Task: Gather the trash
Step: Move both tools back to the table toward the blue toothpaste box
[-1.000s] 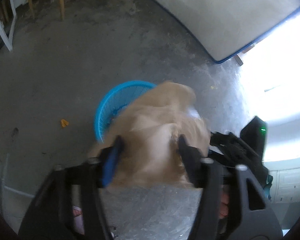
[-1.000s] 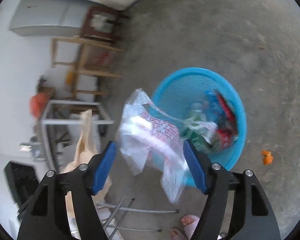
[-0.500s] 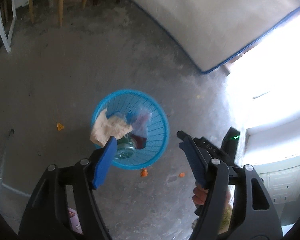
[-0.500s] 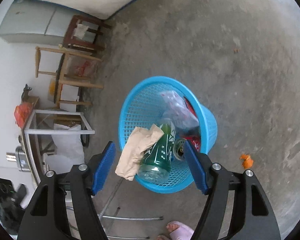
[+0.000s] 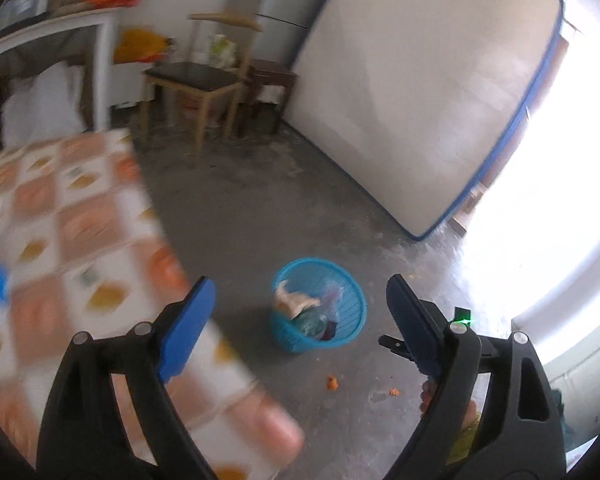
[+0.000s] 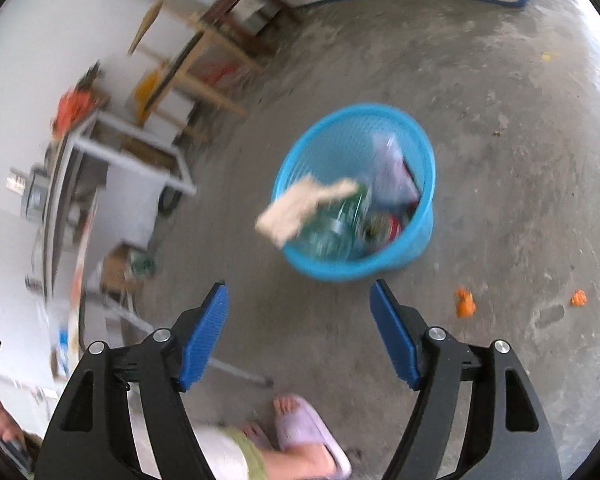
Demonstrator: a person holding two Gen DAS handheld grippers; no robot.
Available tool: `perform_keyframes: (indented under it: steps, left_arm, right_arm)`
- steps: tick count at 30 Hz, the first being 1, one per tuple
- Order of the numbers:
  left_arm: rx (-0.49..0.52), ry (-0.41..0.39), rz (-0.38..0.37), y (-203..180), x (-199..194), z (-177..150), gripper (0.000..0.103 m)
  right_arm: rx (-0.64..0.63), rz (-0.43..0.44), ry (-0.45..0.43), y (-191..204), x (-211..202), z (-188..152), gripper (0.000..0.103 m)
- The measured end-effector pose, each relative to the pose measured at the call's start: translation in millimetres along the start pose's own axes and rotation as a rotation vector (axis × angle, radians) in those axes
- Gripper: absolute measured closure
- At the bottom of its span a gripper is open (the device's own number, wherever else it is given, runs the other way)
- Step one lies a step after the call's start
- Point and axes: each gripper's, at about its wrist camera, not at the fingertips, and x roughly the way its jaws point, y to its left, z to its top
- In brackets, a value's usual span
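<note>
Blue basket (image 6: 356,196) on the concrete floor (image 6: 500,140), holding a tan paper (image 6: 300,208), bottle and wrappers. Left gripper (image 5: 296,320) opening, empty. Right gripper (image 6: 300,332) opening, nothing between the fingers.

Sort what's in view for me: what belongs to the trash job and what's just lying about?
Job: blue basket, tan paper over its rim, green bottle inside, orange scraps on the floor.

Lying about: wooden chair, mattress against the wall, patterned tablecloth.
</note>
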Motion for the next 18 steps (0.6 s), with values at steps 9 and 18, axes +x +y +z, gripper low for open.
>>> perform_keyframes:
  steps: [9,18]
  left_arm:
    - [-0.216,-0.107,0.192,104,-111,-70,0.014]
    - [-0.361,-0.2,0.387,166,-173,-108,0.013]
  right_arm:
    - [-0.338,0.018,-0.063,113,-59,-12,0.022]
    - [-0.792,0.319,-0.015,316,-68,-53,0.022]
